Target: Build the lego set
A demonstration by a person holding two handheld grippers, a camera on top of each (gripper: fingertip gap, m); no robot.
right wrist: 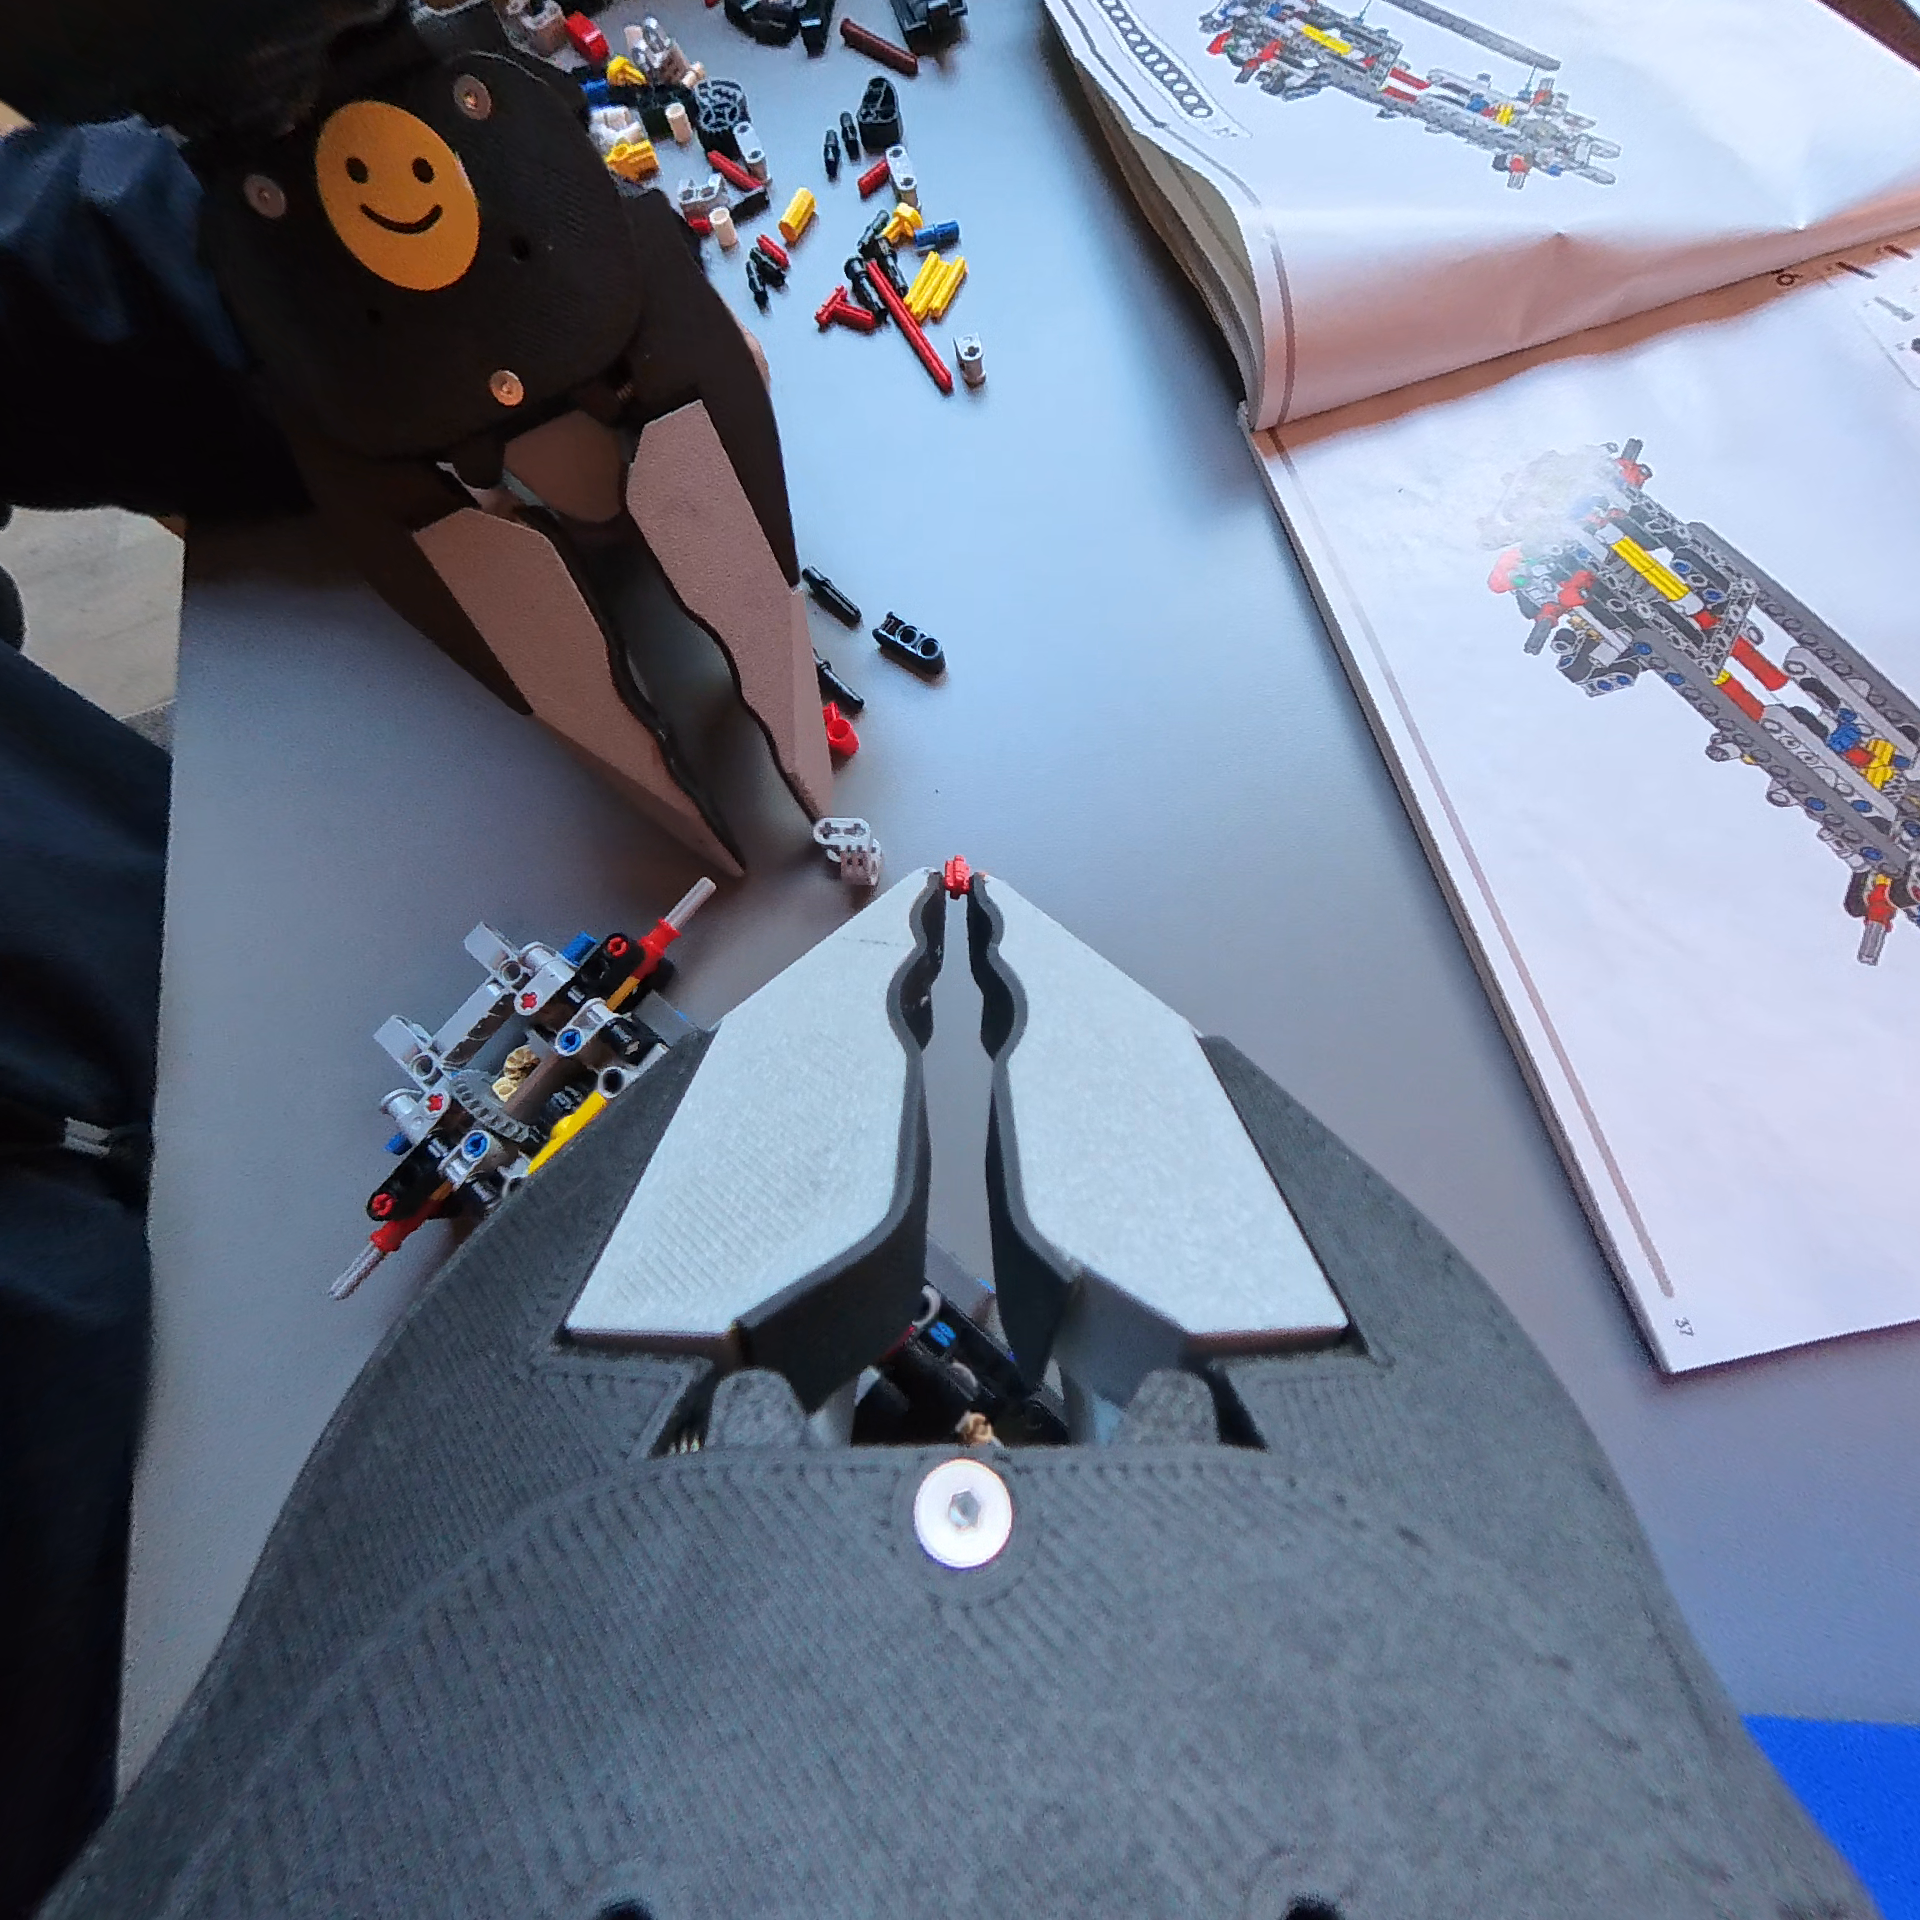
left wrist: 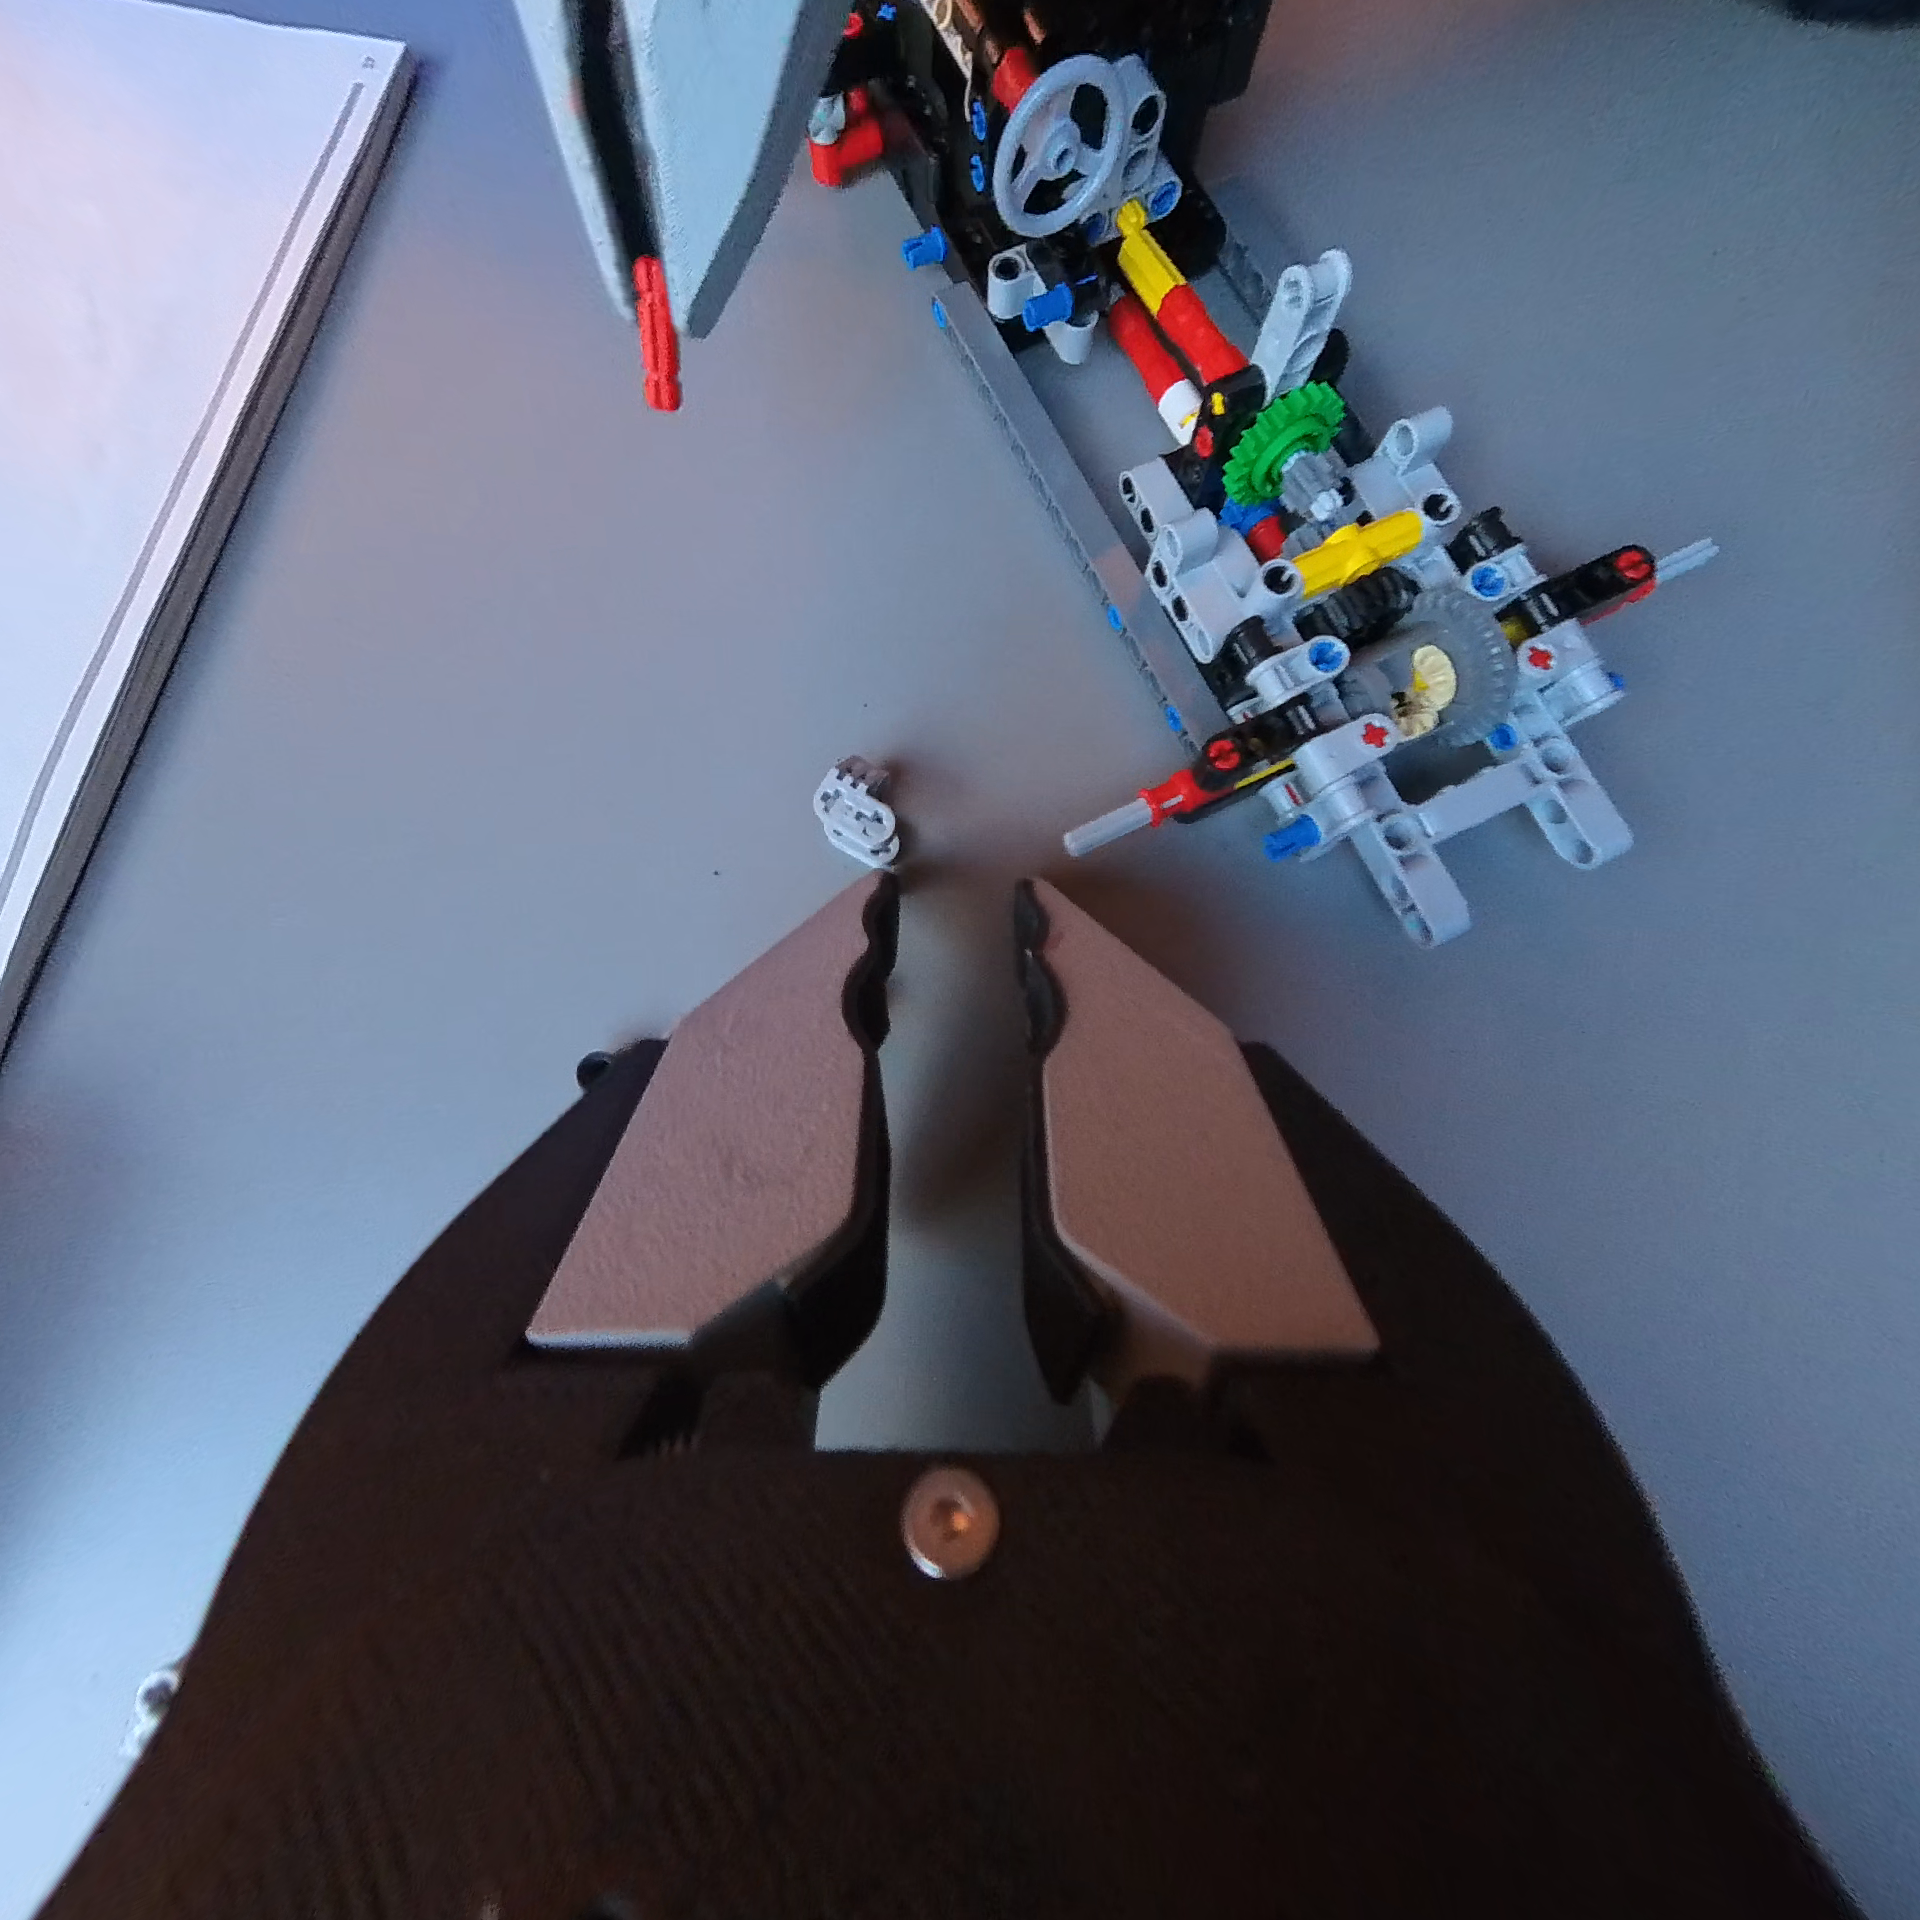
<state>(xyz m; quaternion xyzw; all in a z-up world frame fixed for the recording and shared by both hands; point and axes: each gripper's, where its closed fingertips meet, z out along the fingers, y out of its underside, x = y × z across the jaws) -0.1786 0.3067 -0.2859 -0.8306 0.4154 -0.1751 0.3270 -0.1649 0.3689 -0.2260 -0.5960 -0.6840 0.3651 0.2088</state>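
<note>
My left gripper [left wrist: 956, 888] is open with nothing between its pads, just above the grey table. A small light grey connector piece [left wrist: 855, 811] lies on the table just ahead of its left fingertip. In the right wrist view the same gripper [right wrist: 779, 831] stands tip-down beside that connector [right wrist: 847, 844]. My right gripper [right wrist: 956, 881] is shut on a small red pin [right wrist: 956, 876] at its very tips. The left wrist view shows it too [left wrist: 649, 260], with the red pin [left wrist: 658, 338] sticking out below its tips. A partly built brick vehicle chassis [left wrist: 1299, 520] lies on the table.
An open instruction booklet [right wrist: 1558, 623] lies at the right; its closed edge [left wrist: 156, 364] shows at the left in the left wrist view. Several loose small parts [right wrist: 831, 208] are scattered at the far end of the table. A person's dark sleeve [right wrist: 73, 935] is at the left. Tip to tip, the grippers are about 9 cm apart.
</note>
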